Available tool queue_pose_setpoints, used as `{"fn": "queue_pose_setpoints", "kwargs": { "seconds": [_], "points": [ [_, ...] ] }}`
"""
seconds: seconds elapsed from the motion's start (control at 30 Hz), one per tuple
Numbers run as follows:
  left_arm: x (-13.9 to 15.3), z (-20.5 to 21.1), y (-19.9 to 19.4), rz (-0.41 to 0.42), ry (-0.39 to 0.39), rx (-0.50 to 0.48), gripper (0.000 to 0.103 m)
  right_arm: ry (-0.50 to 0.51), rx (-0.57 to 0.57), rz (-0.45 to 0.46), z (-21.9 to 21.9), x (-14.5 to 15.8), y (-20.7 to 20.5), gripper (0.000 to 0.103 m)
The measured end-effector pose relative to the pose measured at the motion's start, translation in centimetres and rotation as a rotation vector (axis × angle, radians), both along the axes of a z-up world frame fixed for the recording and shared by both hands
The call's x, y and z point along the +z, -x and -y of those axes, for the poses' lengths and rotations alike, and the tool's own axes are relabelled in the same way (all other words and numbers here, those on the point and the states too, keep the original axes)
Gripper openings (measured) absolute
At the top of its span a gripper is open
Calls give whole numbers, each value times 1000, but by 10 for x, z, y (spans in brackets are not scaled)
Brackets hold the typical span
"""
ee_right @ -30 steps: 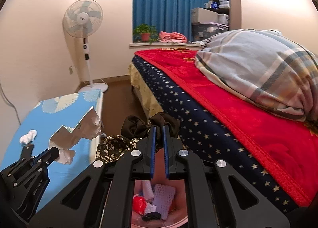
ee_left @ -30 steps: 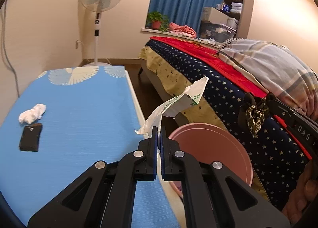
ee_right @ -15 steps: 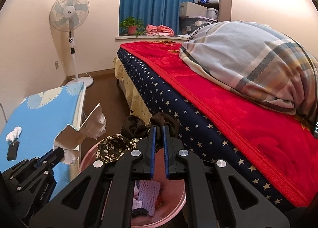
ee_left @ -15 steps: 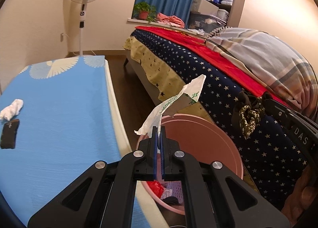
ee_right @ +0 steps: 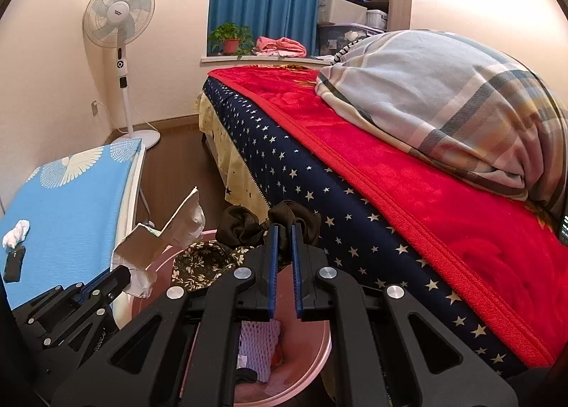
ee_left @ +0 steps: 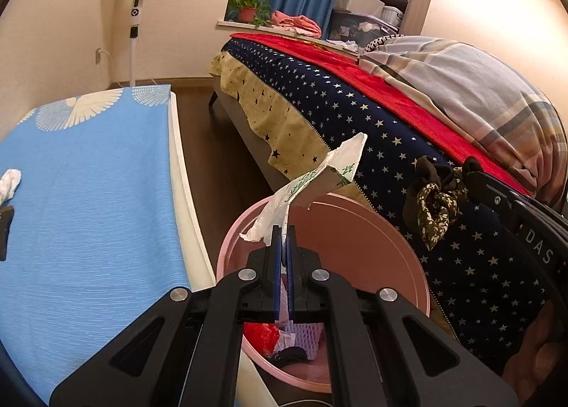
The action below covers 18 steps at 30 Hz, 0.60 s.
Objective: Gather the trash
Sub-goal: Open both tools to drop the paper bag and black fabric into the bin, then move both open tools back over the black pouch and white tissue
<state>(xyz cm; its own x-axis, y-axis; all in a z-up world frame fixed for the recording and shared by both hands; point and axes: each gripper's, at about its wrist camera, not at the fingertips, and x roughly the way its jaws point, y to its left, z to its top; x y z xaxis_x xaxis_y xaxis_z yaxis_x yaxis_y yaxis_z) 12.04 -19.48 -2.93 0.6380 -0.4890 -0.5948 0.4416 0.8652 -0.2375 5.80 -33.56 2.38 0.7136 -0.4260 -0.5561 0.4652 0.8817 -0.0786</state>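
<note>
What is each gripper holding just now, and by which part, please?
The left gripper pinches a torn white wrapper by its lower end. The right gripper pinches a dark floral cloth by a bunched fold, above the pink bin.

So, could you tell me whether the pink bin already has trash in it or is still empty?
Partly filled: the pink bin holds red plastic and white foam netting at the bottom, well below the rim.

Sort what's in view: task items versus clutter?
Job: torn wrapper in left gripper; dark floral cloth in right gripper; pink bin; crumpled tissue.
Lying about: fan; potted plant; plaid pillow.
</note>
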Motion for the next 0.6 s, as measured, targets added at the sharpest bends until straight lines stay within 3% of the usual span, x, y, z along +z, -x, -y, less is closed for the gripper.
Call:
{"fn": "queue_pose_setpoints", "kwargs": {
  "seconds": [0.2,0.27,0.33,0.37,0.6],
  "points": [
    [-1,2,-1,-7,2,-12,2,-3,-3,-4,0,-1,-1,12],
    [-4,5,-3,-28,1,-26,4,4,-12,-8,0,-2,-1,20],
    [-9,5,-4,-55,-1,-30,12,10,-20,-8,0,-2,-1,36],
    [-10,3,-4,-57,1,-23,19,14,-26,-7,0,-2,0,36],
    [-1,-23,-2,-19,0,53,20,2,-16,18,-3,1,4,39]
  ]
}}
